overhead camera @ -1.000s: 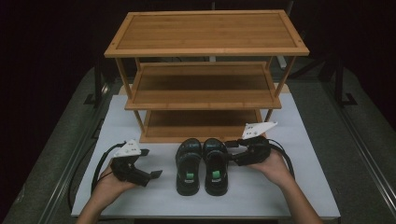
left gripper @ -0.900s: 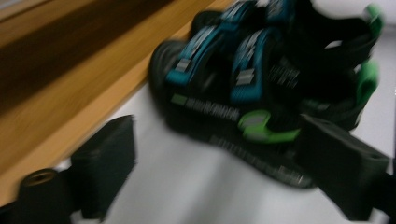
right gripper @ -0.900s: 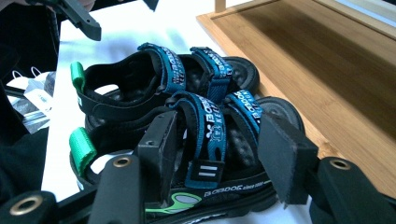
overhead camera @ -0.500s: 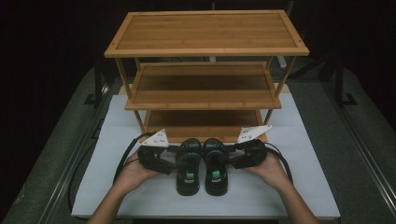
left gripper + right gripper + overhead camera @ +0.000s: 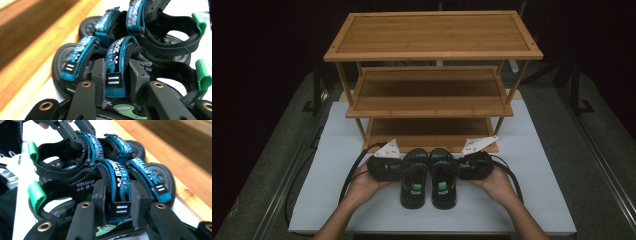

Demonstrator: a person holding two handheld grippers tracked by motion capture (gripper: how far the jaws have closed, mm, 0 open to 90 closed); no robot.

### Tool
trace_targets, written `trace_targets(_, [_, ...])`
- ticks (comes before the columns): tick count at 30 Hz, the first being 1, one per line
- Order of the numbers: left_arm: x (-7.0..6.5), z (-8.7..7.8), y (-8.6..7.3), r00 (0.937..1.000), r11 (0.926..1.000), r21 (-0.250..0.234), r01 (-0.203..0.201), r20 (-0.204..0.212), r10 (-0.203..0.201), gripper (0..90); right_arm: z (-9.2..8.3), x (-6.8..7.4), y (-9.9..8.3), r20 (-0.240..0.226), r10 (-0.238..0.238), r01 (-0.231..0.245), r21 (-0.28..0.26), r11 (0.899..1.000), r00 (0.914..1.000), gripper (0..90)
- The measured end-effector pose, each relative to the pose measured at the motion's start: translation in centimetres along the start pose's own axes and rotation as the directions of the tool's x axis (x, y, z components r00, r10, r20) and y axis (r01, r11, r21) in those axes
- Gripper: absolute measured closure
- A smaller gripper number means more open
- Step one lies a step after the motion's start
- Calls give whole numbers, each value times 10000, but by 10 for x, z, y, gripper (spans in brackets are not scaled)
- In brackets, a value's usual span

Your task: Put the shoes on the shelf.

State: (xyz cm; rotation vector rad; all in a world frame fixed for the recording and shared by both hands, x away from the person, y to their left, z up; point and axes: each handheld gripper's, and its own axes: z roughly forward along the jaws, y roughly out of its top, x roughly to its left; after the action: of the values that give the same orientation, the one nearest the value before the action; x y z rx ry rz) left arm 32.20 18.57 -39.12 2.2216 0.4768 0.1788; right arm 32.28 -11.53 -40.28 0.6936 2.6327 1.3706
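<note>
Two black sandals [image 5: 429,177] with blue straps sit side by side before the shelf.

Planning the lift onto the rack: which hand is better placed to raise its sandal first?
Neither clearly: left gripper and right gripper have each just closed around a blue strap of their own sandal, equally near the rack.

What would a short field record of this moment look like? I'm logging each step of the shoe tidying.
work in hand: pair of sandals gripped from both sides
left sandal: on the white mat, blue strap between the left tongs, whose jaws have just been closing
right sandal: beside it, blue strap between the right tongs, jaws also just closing
grip: pads appear pressed on each strap
rack: wooden, three shelves, just behind the sandals
</note>
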Motion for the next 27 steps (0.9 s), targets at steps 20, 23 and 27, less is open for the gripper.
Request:
trace_targets(20, [44, 21, 29, 9840, 9930, -1160, -227, -1779, 17, 704, 12, -46, 28, 1834, 402, -157, -1334, 9909, 9822, 689])
trace_targets(23, [49, 28, 27, 9810, 9918, -1275, -90, -1932, -159, 703, 18, -49, 29, 2035, 506, -200, -1494, 9886, 9778, 688])
trace_targets(27, [54, 33, 22, 9836, 9900, -1392, 214, -1744, -457, 694, 22, -52, 27, 2070, 622, -315, -1487, 9884, 9764, 672])
